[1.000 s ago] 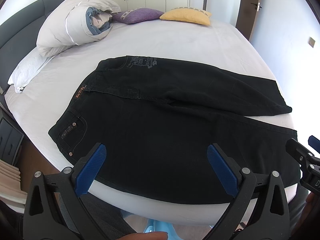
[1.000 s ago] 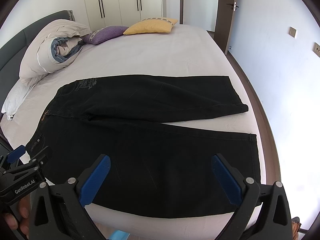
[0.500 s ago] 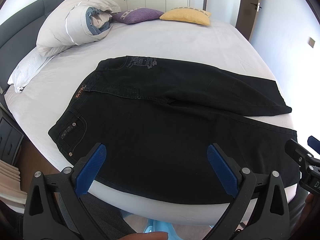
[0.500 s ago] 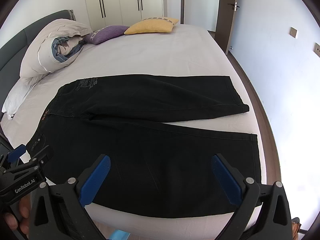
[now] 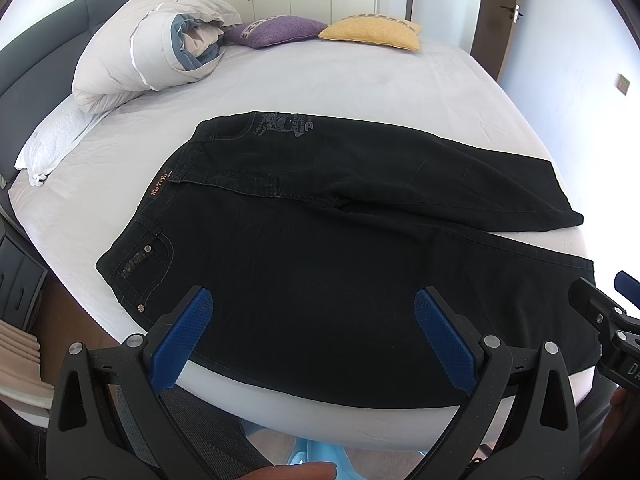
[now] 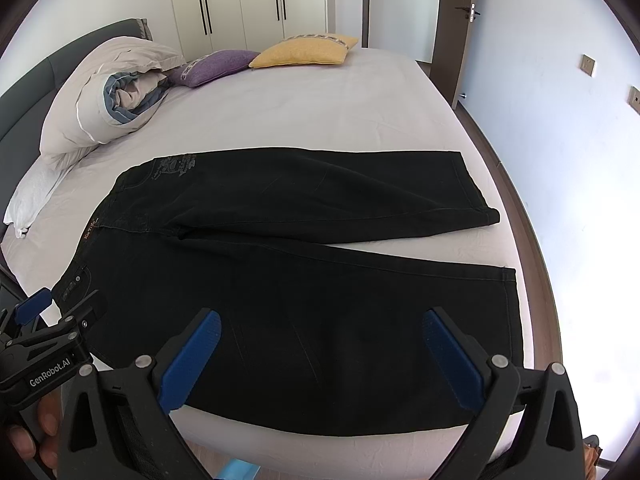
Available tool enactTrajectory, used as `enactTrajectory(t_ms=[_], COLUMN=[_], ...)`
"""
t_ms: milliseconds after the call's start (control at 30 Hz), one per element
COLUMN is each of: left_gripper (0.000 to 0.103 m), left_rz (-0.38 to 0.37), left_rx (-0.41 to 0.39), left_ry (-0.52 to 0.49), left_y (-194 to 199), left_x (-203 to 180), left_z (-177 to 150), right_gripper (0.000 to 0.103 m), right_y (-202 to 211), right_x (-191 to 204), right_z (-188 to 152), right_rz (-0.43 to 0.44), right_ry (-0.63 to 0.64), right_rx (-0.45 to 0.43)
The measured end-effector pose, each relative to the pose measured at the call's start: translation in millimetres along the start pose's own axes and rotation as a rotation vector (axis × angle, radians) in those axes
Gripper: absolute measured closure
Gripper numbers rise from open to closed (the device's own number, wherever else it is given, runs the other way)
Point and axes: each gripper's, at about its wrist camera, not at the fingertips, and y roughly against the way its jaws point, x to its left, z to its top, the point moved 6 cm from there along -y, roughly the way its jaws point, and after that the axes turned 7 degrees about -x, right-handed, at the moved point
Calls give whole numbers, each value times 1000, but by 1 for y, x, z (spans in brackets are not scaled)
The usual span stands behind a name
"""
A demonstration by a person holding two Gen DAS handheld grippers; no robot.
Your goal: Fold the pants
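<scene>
Black denim pants (image 5: 320,240) lie flat on the white-sheeted bed (image 5: 340,80), waistband toward the dark grey headboard (image 5: 36,52), both legs running out to the right edge of the mattress. Far leg is angled away from the near one, a wedge of sheet showing between the hems; near leg runs along the front edge of the bed. Left hand-held gripper (image 5: 312,332) hovers over the near leg at the thigh, blue-padded fingers (image 5: 180,340) spread wide, nothing between them, not touching the cloth as far as I can see. Right hand-held gripper (image 6: 320,352) same story: jaws wide, empty, above the near leg closer to the hem. Each gripper shows at the edge of the other's view; a hand (image 6: 36,432) wraps the left one's handle. Rolled white-and-blue duvet (image 5: 160,52) sits by the headboard on a white pillow (image 5: 56,140). Purple cushion (image 5: 276,30) and yellow cushion (image 5: 372,32) at the far side, well clear of the pants. White wardrobe doors (image 6: 256,0) behind.
</scene>
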Motion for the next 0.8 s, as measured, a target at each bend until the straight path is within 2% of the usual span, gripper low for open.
enactTrajectory(t_ms=[800], left_gripper=[0], left_rz=[7], left_rx=[-5], left_ry=[-12], left_y=[-2], left_x=[-3], left_z=[2], right_gripper=[0], right_y=[-3], right_x=[6], right_z=[-5], right_rz=[7], right_ry=[3], right_rx=[7])
